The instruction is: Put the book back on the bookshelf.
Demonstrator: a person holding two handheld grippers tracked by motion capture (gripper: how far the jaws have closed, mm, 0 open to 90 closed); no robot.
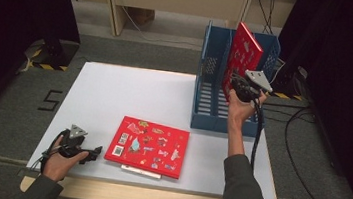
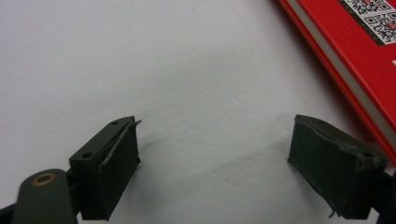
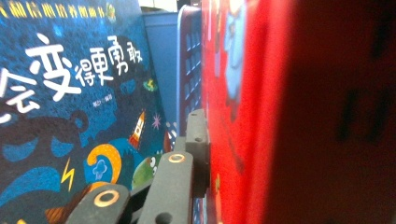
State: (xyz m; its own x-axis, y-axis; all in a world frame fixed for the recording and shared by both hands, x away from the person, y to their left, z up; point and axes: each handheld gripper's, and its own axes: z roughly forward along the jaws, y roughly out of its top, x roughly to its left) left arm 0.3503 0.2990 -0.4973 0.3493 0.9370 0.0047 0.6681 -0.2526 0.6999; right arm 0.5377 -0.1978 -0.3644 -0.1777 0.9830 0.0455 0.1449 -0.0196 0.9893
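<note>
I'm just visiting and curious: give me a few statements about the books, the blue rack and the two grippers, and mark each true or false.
1. The right gripper holds a red book upright at the blue rack. True.
2. The left gripper grips the flat book. False: its fingers stand open over the bare table, with the book beside them.
3. A book with a blue cover stands in the rack. True.
4. The flat book lies inside the rack. False: it lies on the table, in front of the rack and apart from it.
5. The flat book's cover is green. False: it is red with stickers.
</note>
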